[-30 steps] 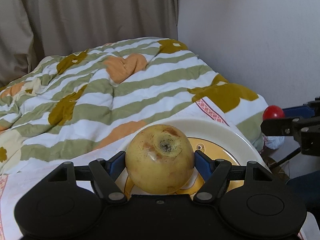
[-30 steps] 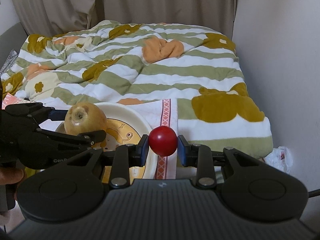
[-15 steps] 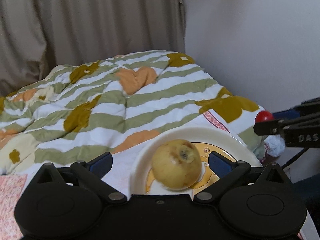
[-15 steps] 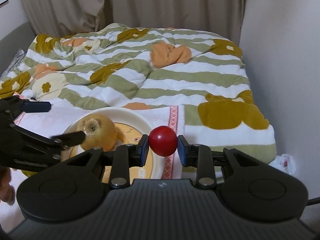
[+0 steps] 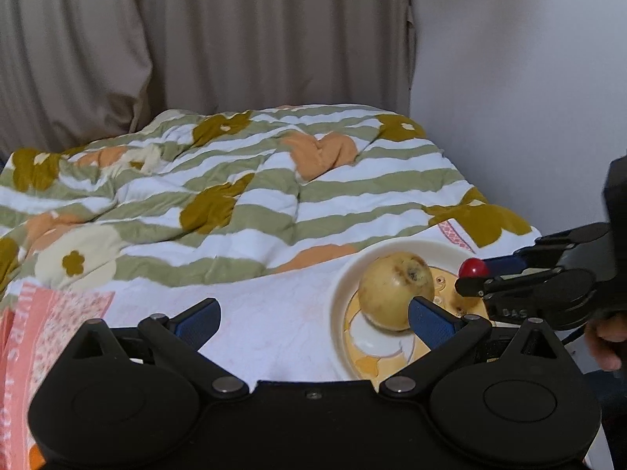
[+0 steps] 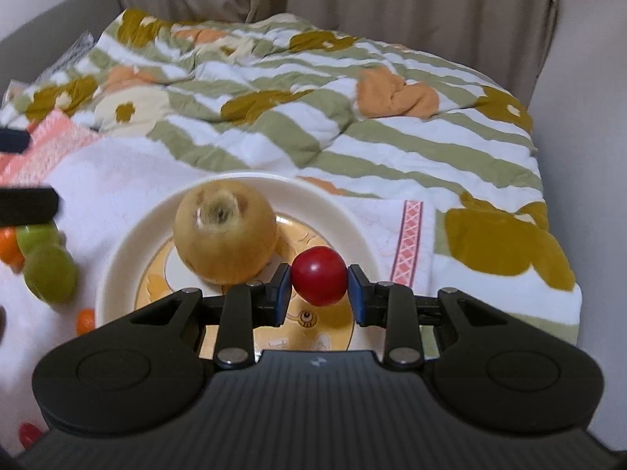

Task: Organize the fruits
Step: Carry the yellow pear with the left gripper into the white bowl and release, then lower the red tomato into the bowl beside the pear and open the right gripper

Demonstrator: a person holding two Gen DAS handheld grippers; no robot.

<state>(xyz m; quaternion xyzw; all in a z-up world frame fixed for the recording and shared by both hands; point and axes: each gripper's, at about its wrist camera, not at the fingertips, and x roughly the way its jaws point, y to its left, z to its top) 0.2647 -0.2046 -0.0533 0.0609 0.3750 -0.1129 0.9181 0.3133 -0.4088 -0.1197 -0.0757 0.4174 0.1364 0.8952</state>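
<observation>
Left tongs: spread wide, empty | right tongs: clamped on small glossy red fruit above cream round plate | done: large yellow-brown round fruit on plate | left: green and orange fruits beside plate.

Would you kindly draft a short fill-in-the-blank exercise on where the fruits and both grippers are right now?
1. The large yellow fruit rests on the ____.
2. The right gripper is shut on a small ____ fruit.
3. The left gripper has just been opening, and between its jaws there is ____.
4. Off the plate, to its left in the right wrist view, lie orange and ____ fruits.

Missing words: plate; red; nothing; green
</observation>
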